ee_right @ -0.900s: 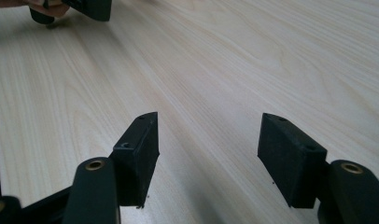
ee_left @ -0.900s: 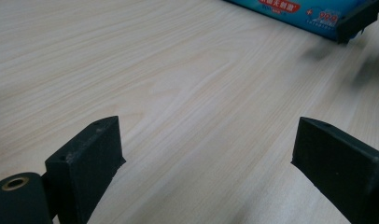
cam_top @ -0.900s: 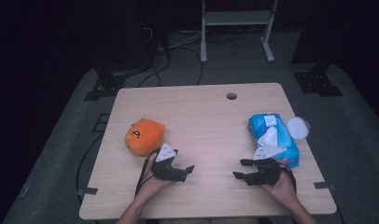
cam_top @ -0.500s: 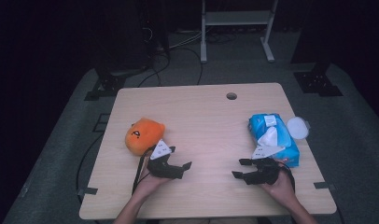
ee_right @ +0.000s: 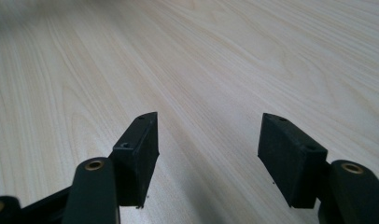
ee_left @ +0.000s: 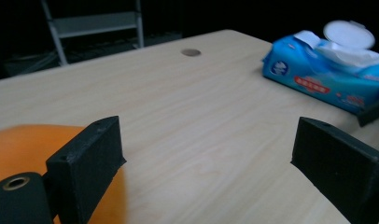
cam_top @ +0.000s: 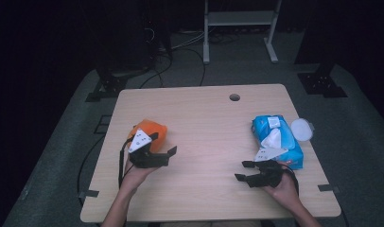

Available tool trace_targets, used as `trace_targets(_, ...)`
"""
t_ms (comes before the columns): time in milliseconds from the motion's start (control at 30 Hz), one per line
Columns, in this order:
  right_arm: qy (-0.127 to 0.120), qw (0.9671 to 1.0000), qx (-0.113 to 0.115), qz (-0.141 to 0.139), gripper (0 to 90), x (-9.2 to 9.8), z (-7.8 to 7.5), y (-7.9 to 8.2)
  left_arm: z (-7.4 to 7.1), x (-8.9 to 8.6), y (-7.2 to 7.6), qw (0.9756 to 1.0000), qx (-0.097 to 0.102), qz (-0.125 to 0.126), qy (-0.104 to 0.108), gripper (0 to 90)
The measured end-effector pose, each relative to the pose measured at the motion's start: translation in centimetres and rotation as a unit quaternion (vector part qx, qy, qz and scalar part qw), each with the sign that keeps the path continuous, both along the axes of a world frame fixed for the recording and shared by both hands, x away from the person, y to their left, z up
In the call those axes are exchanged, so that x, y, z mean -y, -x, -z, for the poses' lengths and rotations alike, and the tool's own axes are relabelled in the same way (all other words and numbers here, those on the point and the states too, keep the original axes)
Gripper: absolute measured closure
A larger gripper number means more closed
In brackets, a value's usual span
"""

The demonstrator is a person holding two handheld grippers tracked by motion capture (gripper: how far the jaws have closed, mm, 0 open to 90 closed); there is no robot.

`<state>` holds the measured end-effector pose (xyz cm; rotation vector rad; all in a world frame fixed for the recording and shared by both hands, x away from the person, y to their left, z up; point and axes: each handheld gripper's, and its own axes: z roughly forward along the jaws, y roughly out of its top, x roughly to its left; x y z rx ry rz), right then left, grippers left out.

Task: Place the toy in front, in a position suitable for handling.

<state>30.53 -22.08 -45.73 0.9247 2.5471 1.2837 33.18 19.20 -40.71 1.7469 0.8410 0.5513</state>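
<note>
Here my left gripper [cam_top: 162, 154] spreads empty fingers beside the orange toy [cam_top: 150, 131]; my right gripper [cam_top: 246, 170] gapes empty near the wipes [cam_top: 277, 139]. I should centre the toy before squeezing.

Left claw [ee_left: 206, 163] open over bare desk [ee_left: 187, 107]; orange thing [ee_left: 24, 149] at 8 o'clock behind left jaw; blue wipes pack [ee_left: 327, 70] at 2 o'clock.

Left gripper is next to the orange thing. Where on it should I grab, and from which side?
Probably across the orange thing's rounded near end, coming from the table's centre side where the left gripper sits with jaws open and empty. It lies low and looks soft, so approach level, near the tabletop.
</note>
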Motion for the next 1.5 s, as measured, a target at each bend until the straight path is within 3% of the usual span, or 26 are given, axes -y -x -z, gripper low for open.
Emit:
trace_targets(333,0.006,1.0,0.001,-0.003,36.9,-0.3,0.0,0.2,-0.9,-5.2,-0.6,0.9966,0.024,-0.078,0.009,8.3)
trace_targets(567,0.009,0.9999,0.002,-0.003,36.9,-0.3,0.1,0.3,0.5,-7.3,-1.4,0.994,0.019,-0.107,0.012,8.2)
trace_targets(667,0.011,0.9999,0.002,-0.005,36.9,-0.4,0.1,0.3,1.5,-7.6,-1.7,0.9912,0.018,-0.13,0.012,8.3)
trace_targets(733,0.011,0.9999,0.001,-0.006,37.0,-0.5,0.1,0.3,2.1,-7.7,-2.1,0.9909,0.006,-0.133,0.023,8.3)
trace_targets(867,0.015,0.9998,0.003,-0.009,37.0,-0.6,0.1,0.4,2.9,-7.5,-2.5,0.9913,-0.004,-0.131,0.016,9.1)
trace_targets(967,0.015,0.9998,0.003,-0.009,37.1,-0.6,0.1,0.4,3.8,-6.9,-2.8,0.9933,-0.007,-0.115,-0.002,10.6)
trace_targets(1067,0.015,0.9998,0.005,-0.009,37.3,-0.6,0.1,0.5,4.1,-6.8,-2.9,0.9931,-0.019,-0.116,-0.007,13.7)
trace_targets(1267,0.017,0.9998,0.004,-0.009,37.4,-0.7,0.2,0.5,4.3,-6.6,-2.7,0.9919,-0.037,-0.121,-0.014,30.8)
trace_targets(1367,0.019,0.9998,0.005,-0.01,37.5,-0.9,0.2,0.5,4.3,-6.6,-2.7,0.992,-0.035,-0.121,-0.01,36.6)
trace_targets(1500,0.019,0.9997,0.01,-0.012,37.6,-0.8,0.1,0.6,4.1,-7.1,-2.8,0.9908,-0.044,-0.127,0.017,40.7)
